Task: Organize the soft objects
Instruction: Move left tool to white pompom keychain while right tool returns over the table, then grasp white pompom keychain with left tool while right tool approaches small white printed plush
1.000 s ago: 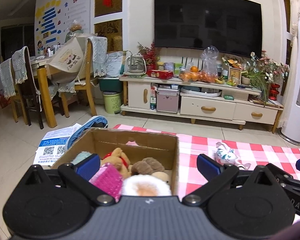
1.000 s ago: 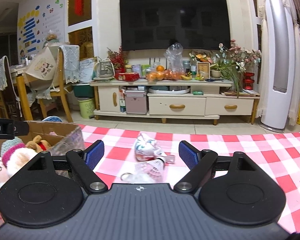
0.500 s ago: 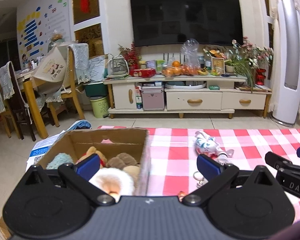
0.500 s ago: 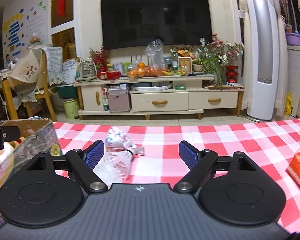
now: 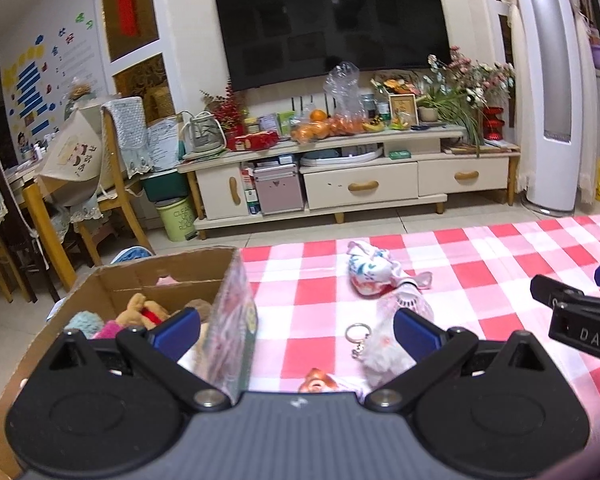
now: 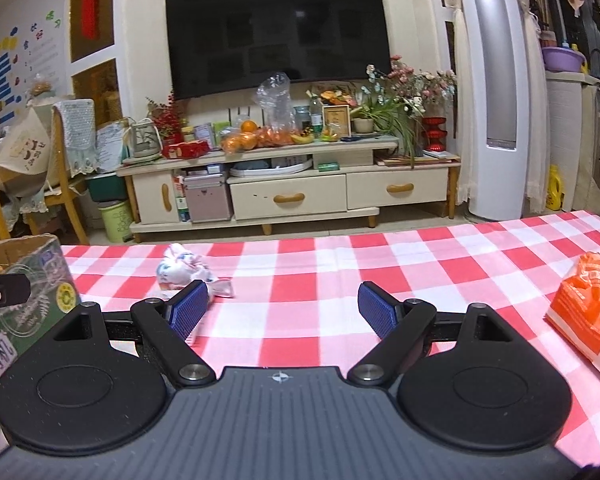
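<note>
the left gripper [image 5: 296, 330] hung level and wide open, empty, straddling the right wall of the brown cardboard box [image 5: 112, 280] of plush toys; a second ago it sat over the box. right of the box, the white fluffy keyring toy [image 5: 380, 354] lay by its right finger. the right gripper [image 6: 283, 306] was also spread wide, empty, farther right of the box than before.

Beside your one cardboard box [image 5: 112, 280] you have three soft toys [image 5: 370, 276] and one orange packet [image 6: 584, 308].
</note>
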`<state>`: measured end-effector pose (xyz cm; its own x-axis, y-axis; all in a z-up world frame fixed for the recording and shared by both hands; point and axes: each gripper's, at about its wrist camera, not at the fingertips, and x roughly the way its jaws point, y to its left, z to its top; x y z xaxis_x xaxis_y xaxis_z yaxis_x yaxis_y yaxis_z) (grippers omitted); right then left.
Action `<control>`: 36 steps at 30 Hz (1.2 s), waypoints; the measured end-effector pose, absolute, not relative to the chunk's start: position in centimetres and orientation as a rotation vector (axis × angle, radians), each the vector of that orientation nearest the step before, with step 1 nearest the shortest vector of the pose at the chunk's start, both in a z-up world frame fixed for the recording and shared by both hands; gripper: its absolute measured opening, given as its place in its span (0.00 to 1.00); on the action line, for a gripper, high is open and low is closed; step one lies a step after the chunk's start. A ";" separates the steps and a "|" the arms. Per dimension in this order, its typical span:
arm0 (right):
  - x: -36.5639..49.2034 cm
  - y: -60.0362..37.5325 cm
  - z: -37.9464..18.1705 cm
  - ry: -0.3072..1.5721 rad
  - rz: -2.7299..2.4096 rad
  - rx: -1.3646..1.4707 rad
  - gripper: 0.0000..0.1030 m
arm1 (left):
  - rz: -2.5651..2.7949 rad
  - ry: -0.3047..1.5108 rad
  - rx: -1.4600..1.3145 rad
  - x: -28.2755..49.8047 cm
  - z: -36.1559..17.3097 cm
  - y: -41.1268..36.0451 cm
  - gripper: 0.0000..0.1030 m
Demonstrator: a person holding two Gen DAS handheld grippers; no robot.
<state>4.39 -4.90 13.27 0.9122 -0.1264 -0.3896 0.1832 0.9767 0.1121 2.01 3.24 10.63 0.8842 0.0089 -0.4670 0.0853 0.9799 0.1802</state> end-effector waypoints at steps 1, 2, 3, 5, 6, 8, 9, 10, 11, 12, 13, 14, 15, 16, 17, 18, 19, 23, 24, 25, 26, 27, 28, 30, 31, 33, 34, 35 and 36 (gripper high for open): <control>4.4 -5.0 13.2 0.392 -0.164 0.147 1.00 | -0.043 0.487 0.205 2.0 10.5 3.0 0.99; 4.4 -5.0 13.1 0.394 -0.169 0.147 1.00 | -0.047 0.489 0.210 2.0 10.4 2.7 0.99; 4.4 -5.1 13.0 0.395 -0.173 0.148 1.00 | -0.051 0.491 0.216 2.0 10.3 2.5 0.99; 4.5 -5.3 13.0 0.397 -0.183 0.152 1.00 | -0.058 0.495 0.228 2.0 10.0 1.8 0.99; 4.5 -5.4 12.9 0.397 -0.187 0.155 1.00 | -0.060 0.498 0.233 2.1 9.9 1.6 0.99; 4.3 -5.7 12.8 0.398 -0.196 0.160 1.00 | -0.067 0.504 0.243 2.2 9.6 1.1 0.99; 4.2 -5.8 12.7 0.398 -0.202 0.159 1.00 | -0.073 0.508 0.247 2.2 9.4 0.8 0.99; 4.3 -5.9 12.7 0.400 -0.209 0.159 1.00 | -0.078 0.512 0.253 2.3 9.3 0.4 0.99; 4.2 -5.9 12.6 0.402 -0.214 0.161 1.00 | -0.082 0.515 0.260 2.3 9.1 0.2 0.99; 4.0 -6.0 12.5 0.404 -0.217 0.164 1.00 | -0.085 0.520 0.267 2.3 9.0 -0.1 0.99; 4.0 -6.1 12.4 0.407 -0.221 0.165 1.00 | -0.088 0.525 0.276 2.4 8.7 -0.4 0.99; 3.9 -6.2 12.3 0.409 -0.224 0.167 1.00 | -0.091 0.530 0.283 2.5 8.5 -0.7 0.99; 3.9 -6.2 12.3 0.410 -0.226 0.166 1.00 | -0.095 0.534 0.289 2.5 8.3 -1.0 0.99; 3.7 -6.2 12.3 0.412 -0.228 0.163 1.00 | -0.098 0.537 0.293 2.6 8.1 -1.2 0.99; 3.7 -6.3 12.2 0.412 -0.231 0.159 1.00 | -0.104 0.540 0.294 2.6 8.0 -1.4 0.99; 3.7 -6.3 12.2 0.413 -0.233 0.156 1.00 | -0.109 0.543 0.292 2.8 7.8 -1.5 0.99; 3.5 -6.4 12.1 0.415 -0.234 0.157 1.00 | -0.114 0.547 0.290 2.9 7.6 -1.6 0.99; 3.2 -7.1 12.0 0.429 -0.224 0.170 1.00 | -0.124 0.572 0.264 3.6 6.9 -1.8 0.99; 3.2 -7.1 12.0 0.432 -0.220 0.171 1.00 | -0.125 0.578 0.256 3.8 6.6 -1.8 0.99; 3.2 -7.1 12.0 0.434 -0.216 0.174 1.00 | -0.127 0.583 0.249 4.0 6.4 -1.9 0.99; 3.3 -7.3 11.9 0.438 -0.211 0.179 1.00 | -0.127 0.589 0.243 4.3 6.2 -2.0 0.99; 3.4 -7.5 11.9 0.441 -0.206 0.184 1.00 | -0.128 0.593 0.236 4.6 6.0 -2.0 0.99; 3.5 -7.6 11.9 0.444 -0.202 0.191 1.00 | -0.127 0.595 0.229 4.9 5.8 -2.0 0.99; 3.6 -7.9 12.0 0.448 -0.193 0.204 1.00 | -0.124 0.600 0.215 5.5 5.5 -2.0 0.99; 3.6 -8.1 12.0 0.450 -0.189 0.210 1.00 | -0.122 0.604 0.210 5.9 5.3 -2.1 0.99; 3.8 -8.4 12.0 0.457 -0.182 0.223 1.00 | -0.121 0.612 0.205 6.4 4.8 -2.3 0.99; 3.9 -8.6 11.9 0.461 -0.177 0.229 1.00 | -0.121 0.618 0.205 6.7 4.5 -2.4 0.99; 4.0 -8.7 11.8 0.465 -0.174 0.235 1.00 | -0.120 0.628 0.204 7.0 4.2 -2.5 0.98; 4.1 -8.9 11.8 0.470 -0.171 0.240 1.00 | -0.119 0.635 0.206 7.4 3.9 -2.6 0.95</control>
